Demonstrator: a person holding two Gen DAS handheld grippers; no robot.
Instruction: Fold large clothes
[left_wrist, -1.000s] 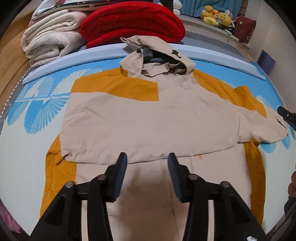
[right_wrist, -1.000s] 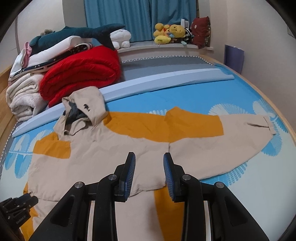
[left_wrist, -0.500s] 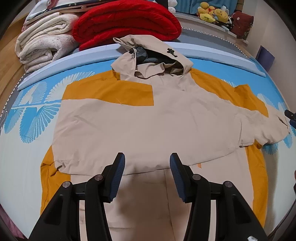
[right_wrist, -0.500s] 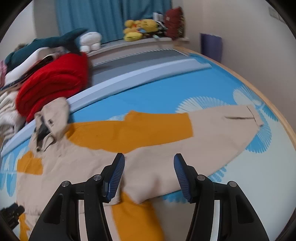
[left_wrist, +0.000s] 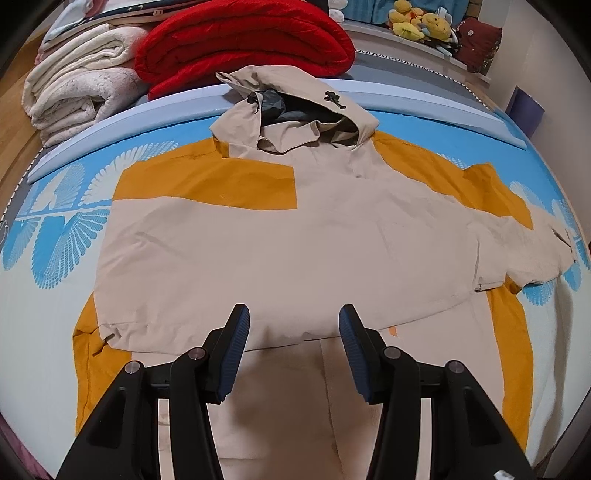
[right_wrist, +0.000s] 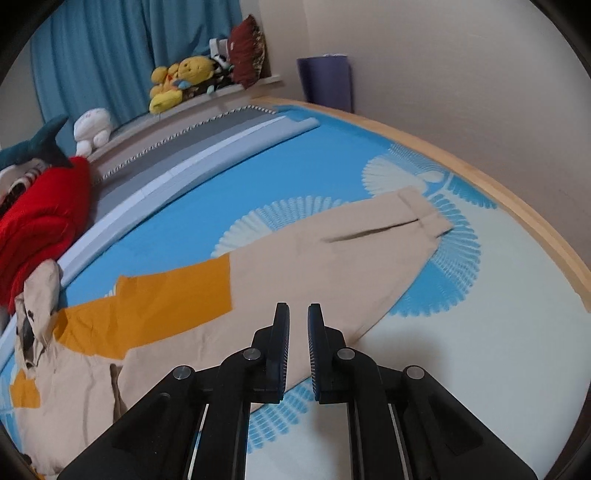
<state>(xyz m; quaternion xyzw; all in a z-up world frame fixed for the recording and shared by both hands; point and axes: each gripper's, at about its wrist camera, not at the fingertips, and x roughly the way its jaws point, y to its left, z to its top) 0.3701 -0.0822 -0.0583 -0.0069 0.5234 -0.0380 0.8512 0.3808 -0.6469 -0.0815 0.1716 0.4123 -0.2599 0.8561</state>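
Right tongs (right_wrist: 298, 345) narrowed to slit over sleeve (right_wrist: 332, 258) edge, holding nothing; left tongs (left_wrist: 293, 354) wide apart above jacket (left_wrist: 280, 240).

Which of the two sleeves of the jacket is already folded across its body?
The sleeve lying across the chest, cuff at the view's left. The other sleeve lies stretched outward on the bed.

The left gripper (left_wrist: 293, 332) hangs over the jacket (left_wrist: 280, 251), above its folded sleeve edge, jaws spread wide with nothing between them. The right gripper (right_wrist: 298, 332) hovers over the jacket's outstretched sleeve, jaws nearly together with a narrow gap, gripping nothing.
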